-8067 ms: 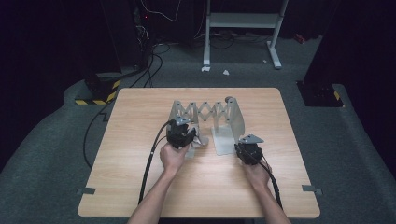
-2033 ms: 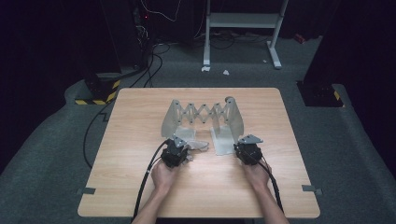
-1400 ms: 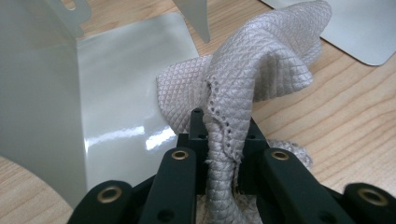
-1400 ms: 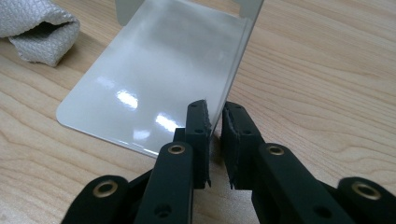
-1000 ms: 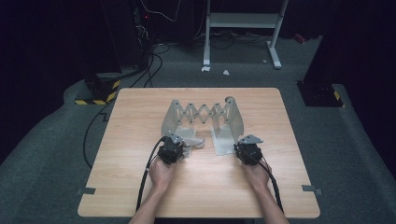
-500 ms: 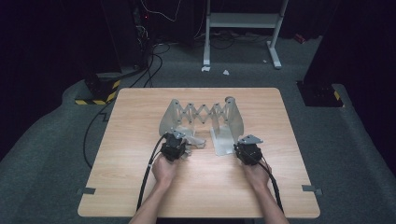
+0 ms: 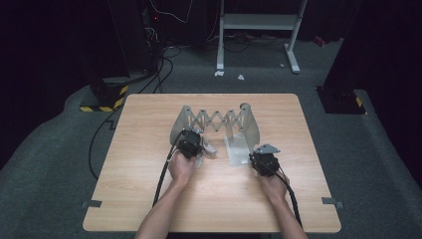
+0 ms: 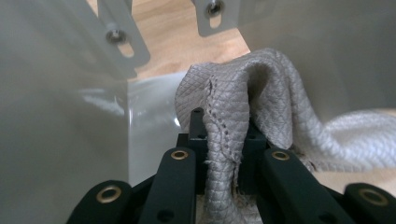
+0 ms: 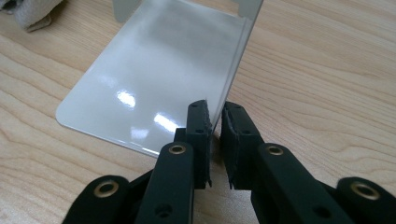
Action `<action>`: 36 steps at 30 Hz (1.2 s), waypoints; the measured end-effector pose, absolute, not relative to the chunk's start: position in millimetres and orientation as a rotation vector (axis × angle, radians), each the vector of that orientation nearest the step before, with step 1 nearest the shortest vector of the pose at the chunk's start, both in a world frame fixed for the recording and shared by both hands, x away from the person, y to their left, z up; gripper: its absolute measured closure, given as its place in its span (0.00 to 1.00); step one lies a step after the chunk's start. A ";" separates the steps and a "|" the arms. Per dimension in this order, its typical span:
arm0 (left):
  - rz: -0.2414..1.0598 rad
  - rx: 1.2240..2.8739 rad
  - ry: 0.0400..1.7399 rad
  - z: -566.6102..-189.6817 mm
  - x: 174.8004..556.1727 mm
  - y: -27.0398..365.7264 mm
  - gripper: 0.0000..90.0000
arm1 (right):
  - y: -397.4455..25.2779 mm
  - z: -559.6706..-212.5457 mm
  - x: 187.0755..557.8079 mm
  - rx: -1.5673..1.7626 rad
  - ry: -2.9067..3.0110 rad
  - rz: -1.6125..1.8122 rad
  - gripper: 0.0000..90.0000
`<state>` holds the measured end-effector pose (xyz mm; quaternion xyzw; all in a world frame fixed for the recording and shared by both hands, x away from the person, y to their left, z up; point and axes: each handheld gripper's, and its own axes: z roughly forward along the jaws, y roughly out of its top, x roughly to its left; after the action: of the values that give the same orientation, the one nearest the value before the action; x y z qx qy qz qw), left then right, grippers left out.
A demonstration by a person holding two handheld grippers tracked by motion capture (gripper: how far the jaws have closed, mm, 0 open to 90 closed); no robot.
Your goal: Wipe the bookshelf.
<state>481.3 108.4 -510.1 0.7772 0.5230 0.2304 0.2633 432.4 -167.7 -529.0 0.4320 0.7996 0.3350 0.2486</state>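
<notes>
On the left of the desk (image 7: 149,199), the left tongs (image 8: 223,140) are closed tight on a fold of grey quilted cloth (image 8: 243,107). The cloth bunches up between the two upright plates of the metal expanding rack (image 7: 215,119), and its free end trails off over the wood. The rack stands at the middle of the desk, its scissor links stretched between the end plates. To the right, the right tongs (image 9: 215,140) sit nearly closed over the edge of the rack's right plate (image 9: 154,79), where the flat foot meets the upright wall; the metal passes between the pads, though I cannot tell whether they truly pinch it.

The step in hand looks to be wiping inside the rack while it is steadied. To do it well, keep the right grip firm and low so the rack does not skate, and move the cloth in short strokes, clear of the link bolts (image 8: 114,36), which could snag the weave.
</notes>
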 end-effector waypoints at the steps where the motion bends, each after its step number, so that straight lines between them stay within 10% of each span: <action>1: 0.620 2.107 1.418 -510.0 483.8 108.4 0.89 | -167.7 -529.1 432.4 1.179 2.178 0.915 0.91; 36: 0.570 2.075 1.498 -506.1 497.4 118.0 0.90 | -169.0 -529.0 433.2 1.187 2.183 0.925 0.90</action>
<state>497.4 118.0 -506.1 0.7648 0.5520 0.2103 0.2570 433.2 -169.0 -529.0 0.4342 0.7988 0.3383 0.2428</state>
